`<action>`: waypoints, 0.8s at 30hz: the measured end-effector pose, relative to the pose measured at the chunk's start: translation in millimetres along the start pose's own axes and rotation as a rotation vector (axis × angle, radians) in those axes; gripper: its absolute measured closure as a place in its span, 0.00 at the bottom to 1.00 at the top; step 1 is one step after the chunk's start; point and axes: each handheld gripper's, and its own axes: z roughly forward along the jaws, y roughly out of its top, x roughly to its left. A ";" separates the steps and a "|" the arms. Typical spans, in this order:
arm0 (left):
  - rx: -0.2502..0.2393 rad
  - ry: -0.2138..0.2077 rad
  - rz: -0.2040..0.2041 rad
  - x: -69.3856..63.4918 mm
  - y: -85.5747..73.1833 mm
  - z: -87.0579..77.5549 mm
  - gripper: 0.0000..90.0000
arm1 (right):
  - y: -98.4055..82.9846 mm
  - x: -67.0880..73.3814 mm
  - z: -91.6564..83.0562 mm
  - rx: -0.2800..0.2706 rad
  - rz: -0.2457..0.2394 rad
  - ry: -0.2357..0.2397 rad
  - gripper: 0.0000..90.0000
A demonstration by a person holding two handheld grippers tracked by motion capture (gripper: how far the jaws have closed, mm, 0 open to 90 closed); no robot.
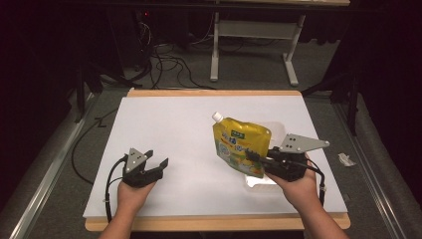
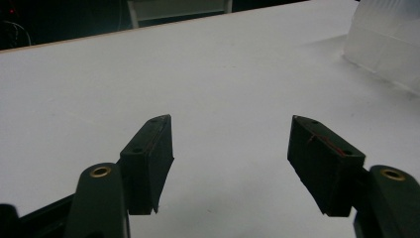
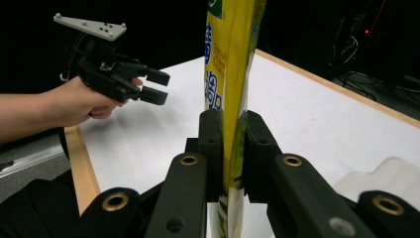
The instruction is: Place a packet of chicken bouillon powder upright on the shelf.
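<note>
1. Near the right half of the white table (image 1: 164,124), my right gripper (image 1: 255,158) has its 2 jaws clamped on a yellow pouch (image 1: 239,142), holding it up off the surface with its white cap (image 1: 216,116) pointing up and away from me.
2. From the right gripper view, the pouch (image 3: 233,74) stands edge-on between the black pads, which press flat on both faces; its top and cap are cut off by the upper edge and its bottom drops out of frame below the jaws.
3. I can read only scraps of the print on the pouch; the lettering is too small and blurred in the high view.
4. Under and just beside the pouch lies a clear plastic tray (image 1: 259,181), largely hidden by my right hand and the gripper; I cannot tell whether the pouch touches it. A corner of it shows in the right gripper view (image 3: 381,181).
5. My left gripper (image 1: 152,164) sits low over the left part of the table, well apart from the pouch, its jaws spread wide with nothing between them.
6. Looking through the left gripper view, the 2 pads (image 2: 148,158) frame bare white surface, and a pale translucent shape (image 2: 386,44) at the upper right is cut off by the edge; I take it for the tray.
7. Beyond the table the room is dark; a small crumpled scrap (image 1: 347,160) lies off the right edge, too small to identify.
</note>
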 end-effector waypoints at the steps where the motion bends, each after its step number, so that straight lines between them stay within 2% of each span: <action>1: 0.000 0.001 0.001 0.1 0.0 0.0 0.38 | 0.7 -1.7 -1.7 -0.001 0.005 -0.001 0.92; 6: -0.001 0.003 -0.004 0.7 -0.6 0.3 0.38 | 3.2 -11.3 -7.9 -0.004 0.012 -0.024 0.92; 11: -0.004 0.007 -0.011 2.0 -1.0 -0.4 0.38 | 4.7 -28.3 -16.0 0.005 0.019 -0.062 0.92; 17: -0.004 0.007 -0.010 1.7 -1.0 0.3 0.38 | 5.7 -41.7 -24.2 0.014 0.023 -0.097 0.92; 24: -0.002 0.009 -0.010 1.9 -1.2 0.3 0.38 | 2.9 -64.7 -28.9 0.023 0.042 -0.101 0.92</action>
